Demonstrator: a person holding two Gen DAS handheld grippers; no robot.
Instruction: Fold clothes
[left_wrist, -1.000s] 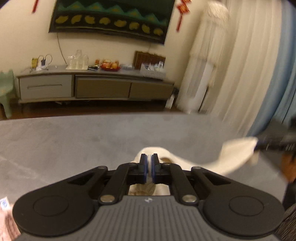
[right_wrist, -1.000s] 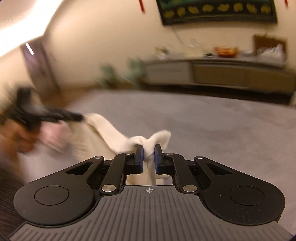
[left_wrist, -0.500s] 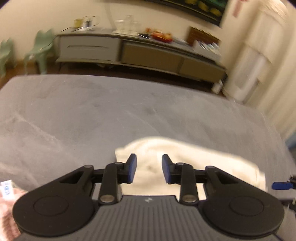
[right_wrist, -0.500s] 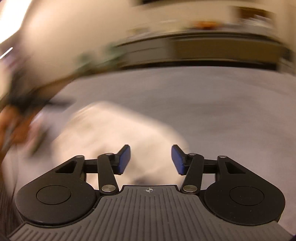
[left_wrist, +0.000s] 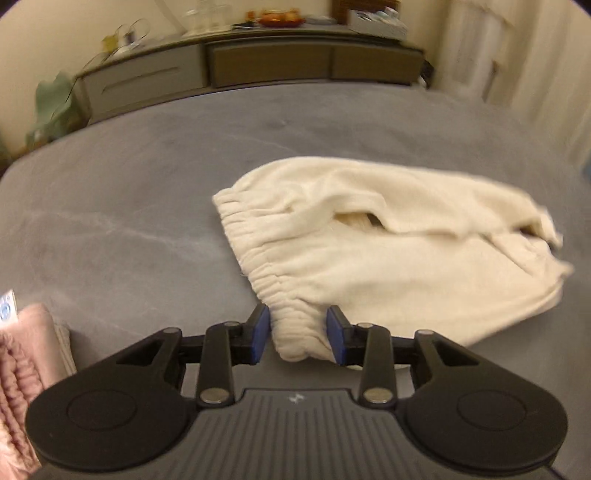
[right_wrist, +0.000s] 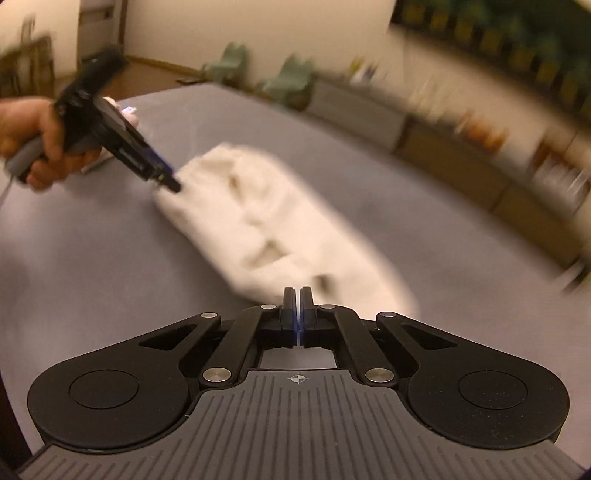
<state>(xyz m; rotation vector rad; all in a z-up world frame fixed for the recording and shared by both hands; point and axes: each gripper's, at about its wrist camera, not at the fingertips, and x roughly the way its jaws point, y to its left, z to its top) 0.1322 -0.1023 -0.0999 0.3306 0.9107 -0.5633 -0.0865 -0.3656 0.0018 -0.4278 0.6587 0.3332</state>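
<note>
A cream fleece garment (left_wrist: 373, 236) with an elastic waistband lies folded over on the grey table (left_wrist: 129, 177). My left gripper (left_wrist: 298, 334) is open, its blue pads on either side of the waistband's near corner. In the right wrist view the garment (right_wrist: 266, 221) is blurred. My right gripper (right_wrist: 296, 308) is shut and empty, just short of the garment's near end. The left gripper also shows in the right wrist view (right_wrist: 166, 181), held in a hand at the garment's far end.
A pink folded cloth (left_wrist: 22, 373) lies at the table's near left edge. A long low sideboard (left_wrist: 258, 62) with cups and fruit stands behind the table, with green chairs (right_wrist: 291, 77) and a curtain (left_wrist: 517, 55) nearby.
Both grippers held the garment up a second ago, then opened and let it drop flat. My right gripper has since shut empty and drawn back. My left gripper has moved to the waistband corner.
</note>
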